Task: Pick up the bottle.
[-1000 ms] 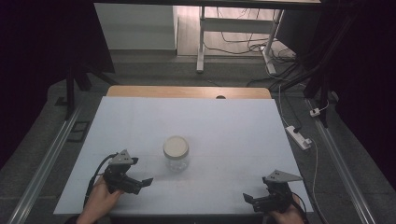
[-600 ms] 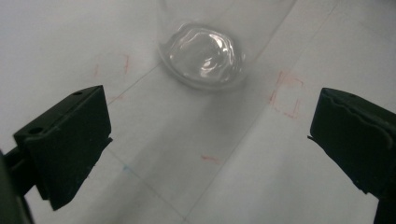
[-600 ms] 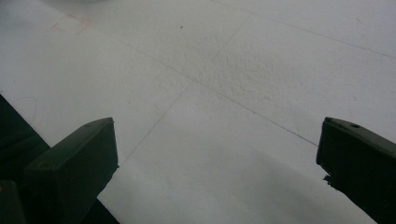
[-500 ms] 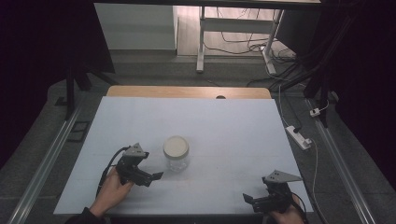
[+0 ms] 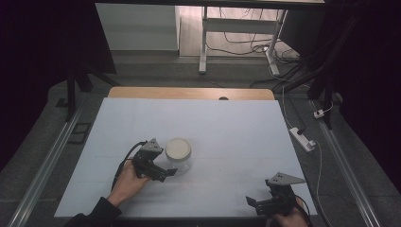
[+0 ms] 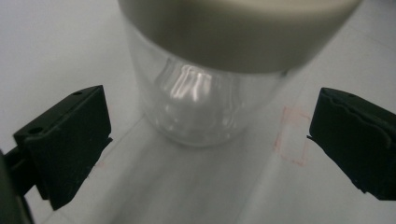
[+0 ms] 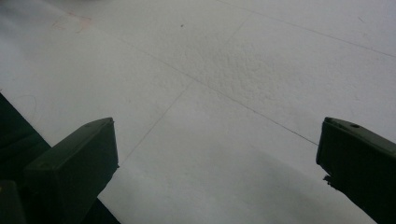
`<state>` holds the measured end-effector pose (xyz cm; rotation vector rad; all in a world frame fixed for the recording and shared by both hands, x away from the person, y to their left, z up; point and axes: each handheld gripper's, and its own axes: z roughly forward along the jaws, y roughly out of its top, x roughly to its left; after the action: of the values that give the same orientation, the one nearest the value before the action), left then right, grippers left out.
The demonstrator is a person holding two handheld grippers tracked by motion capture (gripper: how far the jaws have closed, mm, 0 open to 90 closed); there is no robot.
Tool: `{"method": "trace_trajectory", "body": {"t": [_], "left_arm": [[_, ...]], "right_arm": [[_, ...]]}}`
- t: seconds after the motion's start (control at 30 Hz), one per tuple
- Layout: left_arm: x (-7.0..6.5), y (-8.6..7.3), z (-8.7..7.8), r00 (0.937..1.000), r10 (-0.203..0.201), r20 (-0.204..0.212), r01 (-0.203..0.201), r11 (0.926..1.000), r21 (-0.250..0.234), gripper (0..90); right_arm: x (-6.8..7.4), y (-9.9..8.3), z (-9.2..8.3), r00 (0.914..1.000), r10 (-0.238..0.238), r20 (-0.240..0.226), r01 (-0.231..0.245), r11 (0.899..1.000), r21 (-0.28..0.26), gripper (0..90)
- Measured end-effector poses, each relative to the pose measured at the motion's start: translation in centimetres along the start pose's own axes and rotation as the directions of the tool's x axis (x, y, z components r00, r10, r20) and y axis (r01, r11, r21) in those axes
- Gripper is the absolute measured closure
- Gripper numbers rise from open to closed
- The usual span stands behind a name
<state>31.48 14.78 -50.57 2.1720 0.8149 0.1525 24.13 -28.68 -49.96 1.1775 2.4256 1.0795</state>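
Observation:
A clear glass jar [image 5: 178, 158] with a cream lid stands upright on the white table [image 5: 227, 132], left of centre. My left gripper [image 5: 166, 171] is open right beside it, jaws reaching toward its near-left side. In the left gripper view the jar [image 6: 205, 93] looms just ahead of the gap, with a jaw on each side and neither touching the glass. My right gripper [image 5: 254, 204] rests open near the table's front right corner, over bare table surface [image 7: 224, 116].
A white power strip [image 5: 302, 138] lies on the floor off the table's right edge. A wooden strip [image 5: 189, 92] runs along the far edge. Metal rails flank both sides. A faint red square [image 6: 292, 140] is marked on the sheet near the jar.
My left gripper has moved forward and to the right, from the front left of the table up to the jar. The right gripper has stayed in place.

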Motion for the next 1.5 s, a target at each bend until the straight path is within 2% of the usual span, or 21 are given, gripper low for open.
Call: {"method": "trace_trajectory", "body": {"t": [0.13, 0.27, 0.43, 0.53, 0.73, 0.87, 1.03, 1.2, 1.5], "left_arm": [[0.0, 0.9, 1.1, 0.9993, 0.026, 0.028, -0.026, 0.9996, -0.005, 0.0], [-0.1, 1.3, 1.9, 0.9983, 0.056, 0.016, -0.056, 0.9984, -0.01, 0.0], [0.2, 1.6, 2.6, 0.9963, 0.082, 0.026, -0.081, 0.9966, -0.01, 0.0], [0.2, 1.6, 3.0, 0.9953, 0.096, 0.011, -0.096, 0.9953, -0.007, 0.0], [0.4, 1.7, 3.2, 0.9951, 0.098, 0.003, -0.098, 0.9947, -0.03, 1.8], [0.4, 1.7, 3.1, 0.9926, 0.121, 0.007, -0.121, 0.9922, -0.031, 6.2], [0.4, 1.7, 3.1, 0.9917, 0.129, 0.004, -0.128, 0.9913, -0.029, 6.7], [0.4, 1.4, 3.1, 0.9903, 0.139, 0.0, -0.139, 0.9887, -0.056, 6.9], [0.0, 1.9, 3.0, 0.9916, 0.127, -0.022, -0.128, 0.9917, -0.016, 7.4]], "right_arm": [[0.0, 0.0, 0.0, 1.0, 0.0, -0.001, 0.0, 1.0, 0.001, 0.0], [0.0, 0.0, 0.0, 1.0, 0.0, -0.003, 0.0, 1.0, 0.003, 0.0], [0.0, 0.0, 0.0, 1.0, 0.001, -0.007, -0.001, 1.0, 0.006, 0.0], [0.0, 0.0, 0.1, 1.0, 0.0, -0.008, 0.0, 1.0, 0.008, 0.0], [0.0, 0.0, 0.1, 1.0, -0.003, -0.009, 0.003, 1.0, 0.011, 0.0], [0.0, 0.0, 0.1, 0.9999, -0.004, -0.01, 0.004, 1.0, 0.011, 0.0], [0.0, 0.0, 0.1, 0.9999, -0.009, -0.011, 0.009, 1.0, 0.015, 0.0], [0.1, 0.0, 0.2, 0.9999, -0.01, -0.01, 0.01, 1.0, 0.019, 0.0], [0.1, 0.0, 0.2, 0.9998, -0.017, -0.01, 0.018, 1.0, 0.017, 0.0]]}}
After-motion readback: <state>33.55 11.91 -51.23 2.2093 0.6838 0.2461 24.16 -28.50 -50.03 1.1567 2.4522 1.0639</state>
